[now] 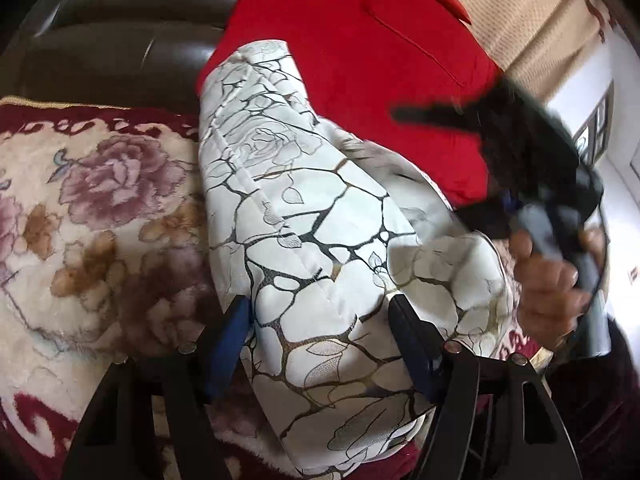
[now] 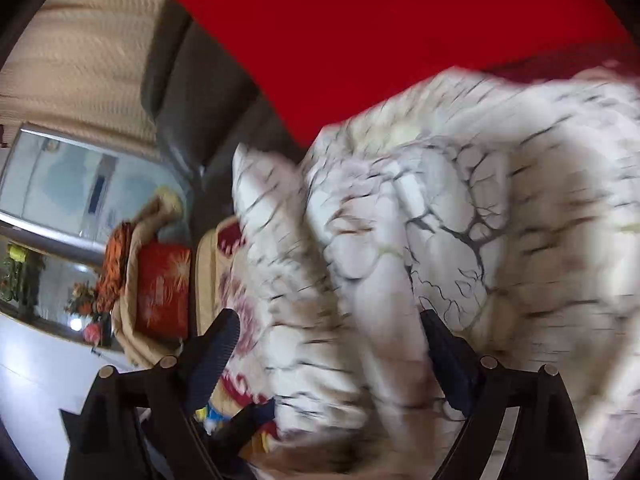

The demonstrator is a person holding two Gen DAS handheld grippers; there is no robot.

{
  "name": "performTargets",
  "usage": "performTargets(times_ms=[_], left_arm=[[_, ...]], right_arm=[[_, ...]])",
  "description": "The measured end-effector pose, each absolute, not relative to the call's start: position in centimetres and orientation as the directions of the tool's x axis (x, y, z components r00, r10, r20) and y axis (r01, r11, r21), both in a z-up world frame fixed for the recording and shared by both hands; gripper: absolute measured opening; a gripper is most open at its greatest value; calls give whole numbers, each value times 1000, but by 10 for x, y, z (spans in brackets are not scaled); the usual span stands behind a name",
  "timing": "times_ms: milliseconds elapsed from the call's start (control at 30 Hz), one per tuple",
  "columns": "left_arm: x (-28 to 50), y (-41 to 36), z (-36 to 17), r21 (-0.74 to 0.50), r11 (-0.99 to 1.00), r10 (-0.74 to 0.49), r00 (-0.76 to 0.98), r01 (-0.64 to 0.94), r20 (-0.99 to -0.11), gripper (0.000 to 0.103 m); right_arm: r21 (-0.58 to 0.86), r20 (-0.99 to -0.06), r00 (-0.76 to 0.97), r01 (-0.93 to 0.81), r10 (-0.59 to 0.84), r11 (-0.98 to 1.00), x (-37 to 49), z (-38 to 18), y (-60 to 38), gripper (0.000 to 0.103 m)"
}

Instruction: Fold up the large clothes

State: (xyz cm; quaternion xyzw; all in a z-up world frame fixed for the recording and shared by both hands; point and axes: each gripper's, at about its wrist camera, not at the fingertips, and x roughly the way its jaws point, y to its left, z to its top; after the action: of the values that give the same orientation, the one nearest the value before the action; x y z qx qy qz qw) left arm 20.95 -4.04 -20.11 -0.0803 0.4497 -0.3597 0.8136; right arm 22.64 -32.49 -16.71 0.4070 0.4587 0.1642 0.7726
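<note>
Now mid-fold, my left gripper and right gripper both straddle the white patterned garment with fingers spread, so next I must pinch an edge.

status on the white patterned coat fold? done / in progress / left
Done: the white padded coat with black-and-gold vein print already lies as a narrow bundle on the floral plush blanket.
In hand: the left gripper straddles the bundle, jaws wide; the right gripper is open around bunched fabric, heavily motion-blurred.
Left: tidying the rumpled folds. The red garment behind looks untouched.
</note>
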Motion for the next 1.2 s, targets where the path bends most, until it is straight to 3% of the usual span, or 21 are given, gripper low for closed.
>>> performTargets(times_ms=[100,267,300,333,367,400,433,533,633,867,1033,1200], left_arm=[[205,-44,-202,-436,728,-654,346,530,-672,71],[195,-49,-202,-384,737,-629,358,556,-689,71],[196,-49,-202,-383,739,-627,358,554,-692,71],[195,-48,-203,-385,742,-625,357,549,-694,71],[194,-48,-204,-396,739,-630,350,545,-693,71],[195,-48,-204,-405,734,-637,347,545,-688,71],[194,-48,-203,-412,726,-647,344,551,-681,71],[185,-53,-199,-408,702,-666,337,584,-666,71],[172,-70,-193,-398,666,-691,320,631,-649,71],[125,-155,-176,-316,539,-741,261,781,-619,73],[118,-209,-179,-348,482,-764,192,804,-616,72],[134,-201,-174,-420,452,-790,135,787,-598,72]], right_arm=[[788,-553,483,37,680,615,241,-161,-297,93],[694,-667,431,63,608,717,266,-183,-272,95],[679,-684,419,66,597,731,268,-188,-270,88],[646,-705,418,48,572,762,268,-193,-265,73],[613,-723,423,26,547,790,266,-195,-261,67],[586,-733,430,6,527,810,263,-197,-257,52],[580,-733,434,-2,523,815,261,-199,-256,44],[591,-705,482,-7,521,807,248,-191,-263,35],[539,-698,544,-27,465,842,223,-173,-270,31],[597,-636,665,101,393,796,157,-151,-347,26],[687,-611,703,242,364,686,115,-191,-426,24],[745,-545,733,200,407,636,111,-226,-442,23]])
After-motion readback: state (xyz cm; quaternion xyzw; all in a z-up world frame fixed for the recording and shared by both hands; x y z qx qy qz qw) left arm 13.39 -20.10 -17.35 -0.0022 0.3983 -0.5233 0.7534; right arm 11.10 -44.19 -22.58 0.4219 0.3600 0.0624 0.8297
